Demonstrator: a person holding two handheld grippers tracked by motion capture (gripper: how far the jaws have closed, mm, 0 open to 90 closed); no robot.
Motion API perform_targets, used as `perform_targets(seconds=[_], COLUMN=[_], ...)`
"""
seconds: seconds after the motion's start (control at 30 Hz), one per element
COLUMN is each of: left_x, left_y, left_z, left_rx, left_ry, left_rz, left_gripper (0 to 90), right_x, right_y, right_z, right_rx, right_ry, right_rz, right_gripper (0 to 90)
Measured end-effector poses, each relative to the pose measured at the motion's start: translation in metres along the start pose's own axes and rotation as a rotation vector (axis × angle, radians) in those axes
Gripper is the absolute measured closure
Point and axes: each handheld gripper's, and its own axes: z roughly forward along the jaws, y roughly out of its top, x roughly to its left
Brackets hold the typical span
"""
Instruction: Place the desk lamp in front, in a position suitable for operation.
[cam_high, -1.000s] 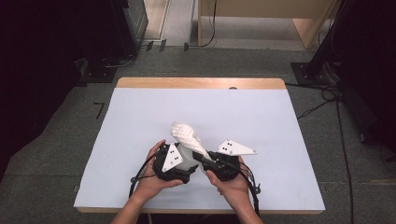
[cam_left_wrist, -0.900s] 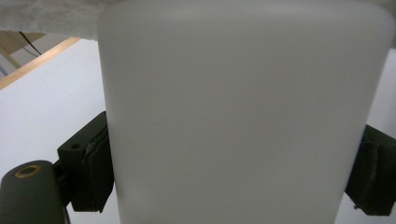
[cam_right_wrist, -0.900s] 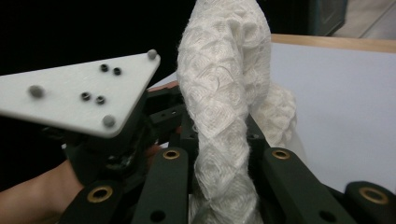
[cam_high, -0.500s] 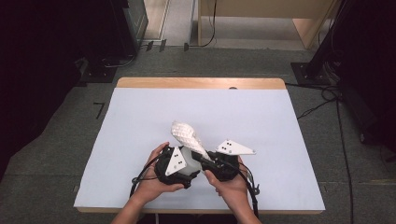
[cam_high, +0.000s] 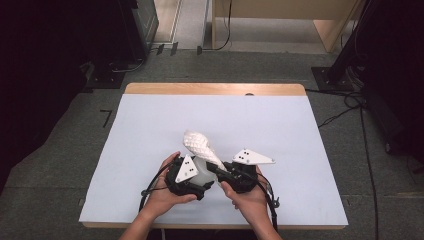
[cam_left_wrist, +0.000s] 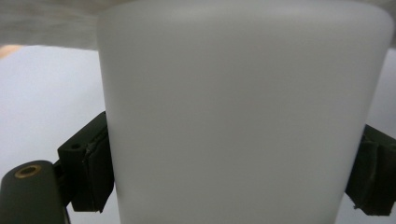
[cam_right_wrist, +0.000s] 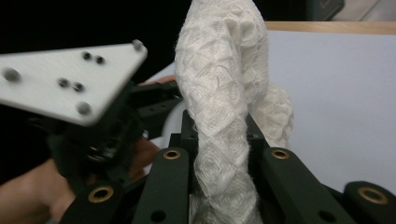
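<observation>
A pale sheet covers the table (cam_high: 150, 130), grey carpet all around it and dark equipment off to the left side, and both hands are working close to the near edge. The left gripper (cam_high: 192, 176) has a frosted white cup (cam_left_wrist: 243, 112) clamped between its two black pads, one pad pressing each side of the cup's wall. Right beside it, the right gripper (cam_high: 220, 170) is pinched tight on a white waffle-textured cloth (cam_right_wrist: 224, 107), the fabric squeezed into a narrow rope between the jaws. From above, the cloth (cam_high: 200, 145) juts up and away from the cup, toward the middle of the table. The two grippers sit almost touching.
</observation>
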Motion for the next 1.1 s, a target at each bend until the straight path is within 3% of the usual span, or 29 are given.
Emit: perform_targets(seconds=[0.07, 0.13, 0.17, 0.2, 0.23, 0.3, 0.4, 0.43, 0.53, 0.57, 0.63, 0.73, 0.8, 0.87, 0.97, 1.1], left_x=[-0.004, -0.003, -0.001, 0.002, 0.002, 0.006, 0.007, 0.005, 0.002, 0.001, 0.001, 0.002, 0.002, 0.003, 0.002, -0.002], left_y=[0.001, 0.001, 0.001, 0.001, 0.001, 0.001, 0.001, 0.0, 0.0, 0.0, 0.0, 0.002, 0.002, 0.001, 0.0, 0.0], left_z=[0.001, 0.002, 0.002, 0.002, 0.002, 0.003, 0.004, 0.003, 0.001, 0.0, 0.0, 0.003, 0.003, 0.003, 0.001, 0.001], left_rx=[0.0, -0.001, 0.0, 0.002, 0.002, 0.007, -0.001, -0.004, 0.0, 0.006, 0.007, 0.005, 0.007, 0.003, 0.0, -0.001], left_ry=[0.011, 0.008, 0.002, -0.01, -0.01, -0.022, -0.016, -0.005, 0.005, 0.005, 0.002, 0.0, 0.005, -0.001, -0.001, 0.007], left_rz=[0.02, 0.019, 0.011, -0.007, -0.007, -0.048, -0.074, -0.068, -0.04, -0.022, -0.03, -0.051, -0.042, -0.054, -0.034, 0.0], left_gripper=[8.9, 8.9, 8.9, 8.8, 8.8, 8.8, 8.8, 8.8, 8.9, 8.9, 8.8, 8.8, 8.8, 8.8, 8.8, 8.9], right_x=[0.002, -0.002, -0.004, -0.008, -0.008, -0.011, -0.007, -0.001, 0.002, 0.002, 0.001, -0.006, -0.007, -0.005, 0.0, 0.0], right_y=[0.0, -0.002, -0.003, -0.007, -0.007, -0.006, -0.004, -0.001, 0.0, -0.002, -0.003, -0.004, -0.003, -0.001, 0.002, 0.004], right_z=[0.001, 0.002, 0.003, 0.004, 0.004, 0.0, -0.003, -0.004, -0.002, 0.003, 0.005, 0.005, 0.001, -0.001, -0.001, 0.003], right_rx=[-0.022, -0.042, -0.043, -0.03, -0.03, -0.014, -0.005, -0.004, -0.01, -0.031, -0.033, -0.014, 0.005, 0.017, 0.014, 0.001], right_ry=[0.018, -0.002, -0.023, -0.088, -0.088, -0.058, -0.026, 0.005, 0.012, -0.007, -0.016, -0.067, -0.072, -0.055, 0.019, 0.043], right_rz=[0.006, -0.001, -0.013, -0.038, -0.038, -0.01, -0.026, -0.042, -0.051, -0.059, -0.055, -0.045, -0.044, -0.035, -0.018, -0.018], right_gripper=[78.2, 77.8, 77.9, 78.3, 78.3, 78.7, 78.6, 78.6, 78.5, 78.2, 78.3, 78.7, 78.9, 79.1, 79.1, 78.9])
